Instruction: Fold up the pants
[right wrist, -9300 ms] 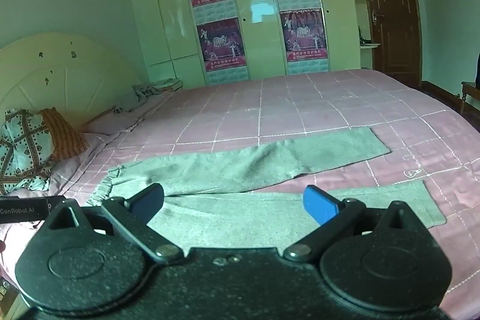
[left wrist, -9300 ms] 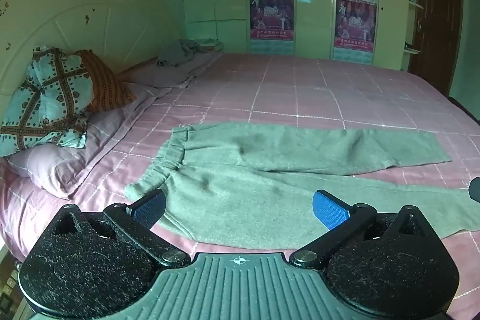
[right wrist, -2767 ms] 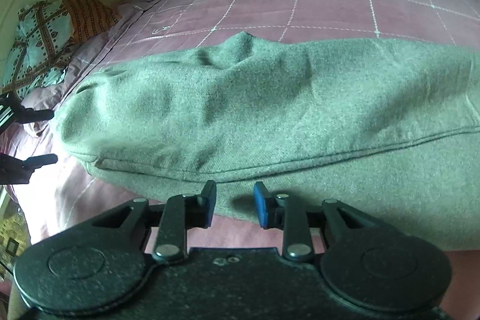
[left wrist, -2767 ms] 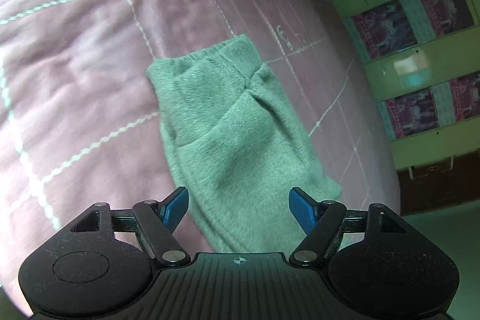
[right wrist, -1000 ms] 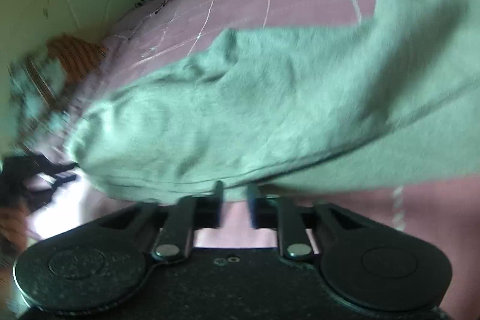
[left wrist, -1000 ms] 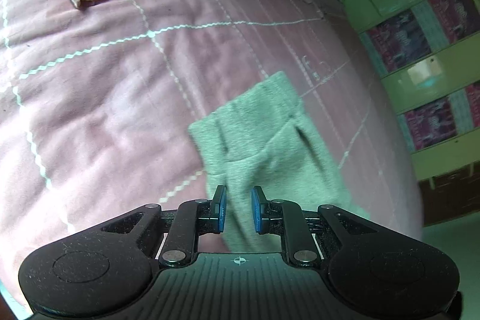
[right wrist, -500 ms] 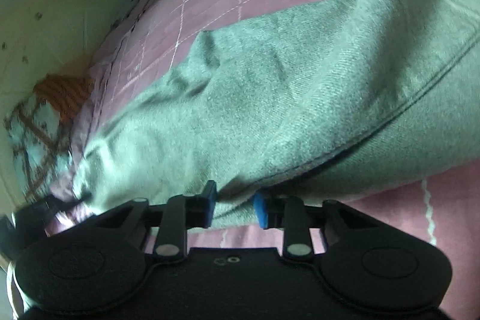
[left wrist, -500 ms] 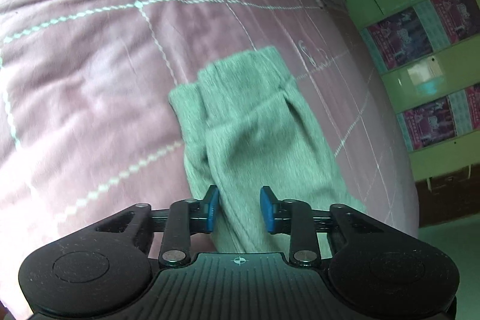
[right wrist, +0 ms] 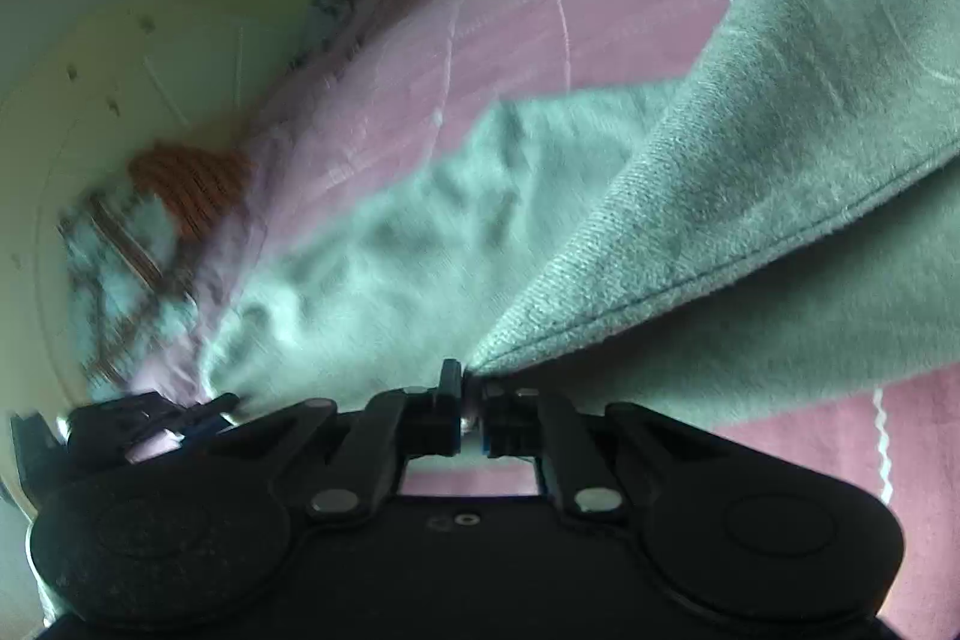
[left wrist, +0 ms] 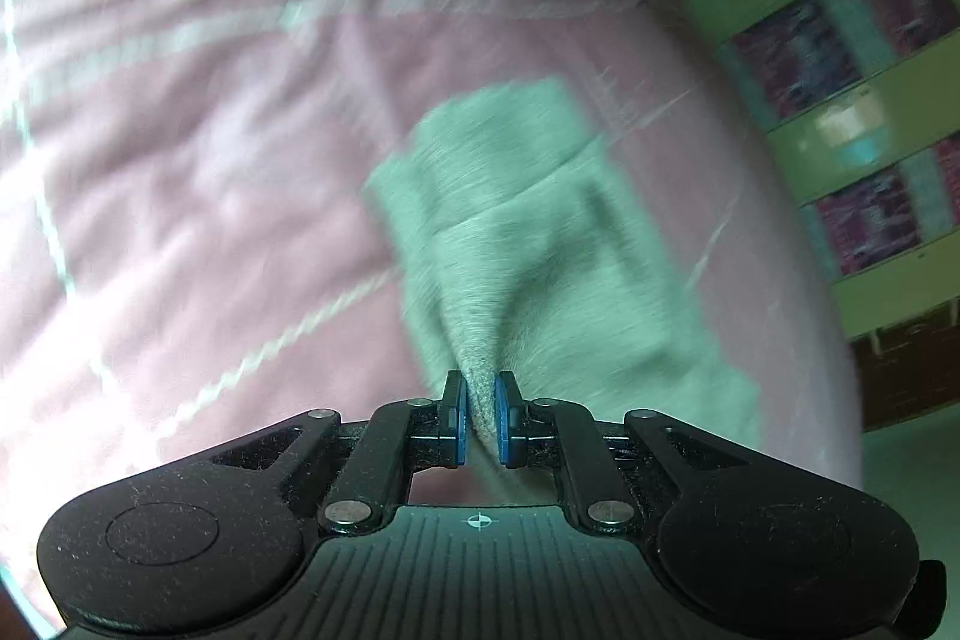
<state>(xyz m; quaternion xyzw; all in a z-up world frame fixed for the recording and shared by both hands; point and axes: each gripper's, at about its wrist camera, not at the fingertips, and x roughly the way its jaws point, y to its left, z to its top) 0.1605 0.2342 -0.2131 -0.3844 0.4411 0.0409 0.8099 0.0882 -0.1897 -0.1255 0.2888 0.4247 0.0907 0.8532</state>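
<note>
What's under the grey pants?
The pink checked bedsheet lies under the grey pants, showing all around them. The patch right beneath the cloth is covered, so anything there can't be seen.

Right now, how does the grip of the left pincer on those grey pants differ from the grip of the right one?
The left gripper pinches a raised ridge of the grey pants, with cloth showing between its blue pads. The right gripper clamps a stitched edge of the pants, its pads almost hidden. The left one's cloth rises to a narrow peak. The right one's fans out in a broad flap. Both are shut on the same garment, lifting it off the pink bedsheet.
</note>
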